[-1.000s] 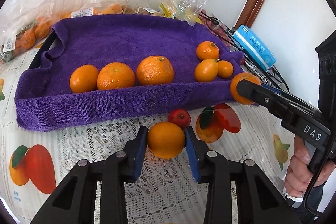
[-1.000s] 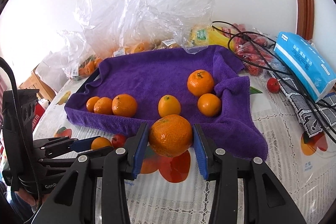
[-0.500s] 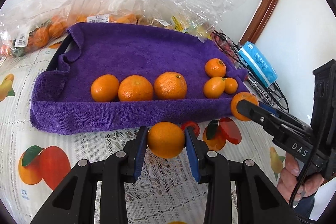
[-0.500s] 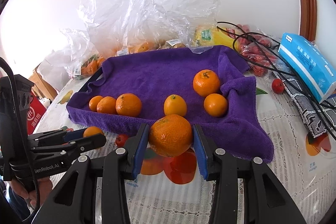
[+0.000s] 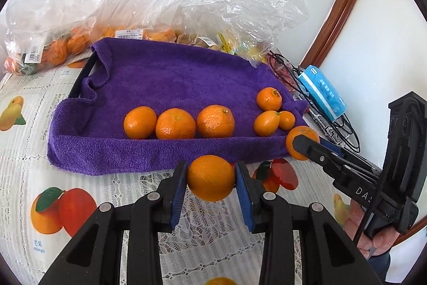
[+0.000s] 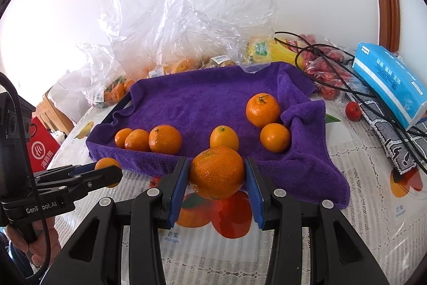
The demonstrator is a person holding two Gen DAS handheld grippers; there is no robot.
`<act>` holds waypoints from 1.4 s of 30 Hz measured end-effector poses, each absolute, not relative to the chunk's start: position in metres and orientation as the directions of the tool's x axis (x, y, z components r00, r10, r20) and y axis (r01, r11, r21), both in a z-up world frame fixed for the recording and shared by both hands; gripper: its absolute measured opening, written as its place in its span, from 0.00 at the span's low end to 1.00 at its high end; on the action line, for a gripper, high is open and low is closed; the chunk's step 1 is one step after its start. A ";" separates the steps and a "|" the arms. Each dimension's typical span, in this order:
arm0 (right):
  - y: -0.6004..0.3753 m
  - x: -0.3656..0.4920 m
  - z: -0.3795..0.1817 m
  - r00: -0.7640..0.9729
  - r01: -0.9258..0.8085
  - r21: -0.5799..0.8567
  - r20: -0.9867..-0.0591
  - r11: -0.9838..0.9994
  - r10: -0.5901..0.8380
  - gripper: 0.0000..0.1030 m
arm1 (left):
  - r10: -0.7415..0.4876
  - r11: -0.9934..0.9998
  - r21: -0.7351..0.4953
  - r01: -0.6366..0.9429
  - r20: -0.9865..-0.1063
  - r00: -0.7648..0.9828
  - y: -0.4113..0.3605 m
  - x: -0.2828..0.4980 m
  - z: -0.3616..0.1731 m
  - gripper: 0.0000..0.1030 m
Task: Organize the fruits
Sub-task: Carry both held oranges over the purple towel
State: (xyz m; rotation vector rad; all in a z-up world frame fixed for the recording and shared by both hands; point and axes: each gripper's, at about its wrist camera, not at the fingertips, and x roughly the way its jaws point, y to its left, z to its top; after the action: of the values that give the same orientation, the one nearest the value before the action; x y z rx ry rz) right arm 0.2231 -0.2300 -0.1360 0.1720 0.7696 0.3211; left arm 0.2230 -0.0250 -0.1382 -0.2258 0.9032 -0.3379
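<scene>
Left gripper (image 5: 210, 178), blue-padded jaws closed on a smooth round orange fruit (image 5: 210, 177), held above the fruit-print lace tablecloth (image 5: 24, 170) just before the purple towel-lined tray (image 5: 170, 76). Right gripper (image 6: 216, 174) likewise clamps a larger dimpled orange mandarin (image 6: 216, 172) at the tray's near edge (six oranges lie inside).

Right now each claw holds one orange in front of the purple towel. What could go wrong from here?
1. The left claw grips its orange only by the sides, so it may slip.
2. Setting the right claw's orange down could knock the small fruit just behind.
3. Round fruit may roll on the towel.
</scene>
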 end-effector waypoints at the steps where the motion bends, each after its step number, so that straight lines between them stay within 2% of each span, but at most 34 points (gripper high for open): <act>1: -0.230 0.223 -0.136 0.674 -0.222 0.265 -0.654 0.938 0.344 0.41 | -0.378 0.924 -0.331 0.190 -0.727 0.573 -0.025 0.223 -0.138 0.33; 25: -0.216 0.215 -0.121 0.698 -0.255 0.237 -0.626 0.937 0.348 0.41 | -0.359 0.929 -0.331 0.164 -0.703 0.614 -0.012 0.220 -0.122 0.33; 42: -0.200 0.249 -0.065 0.761 -0.257 0.177 -0.568 0.950 0.312 0.41 | -0.297 0.945 -0.311 0.103 -0.682 0.668 0.009 0.251 -0.083 0.33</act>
State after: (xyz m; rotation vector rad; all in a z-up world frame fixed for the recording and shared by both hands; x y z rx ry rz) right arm 0.2490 -0.2004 -0.0646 0.0907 0.6339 0.3097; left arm 0.2507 0.0085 -0.0834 -0.2555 0.8102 -0.2285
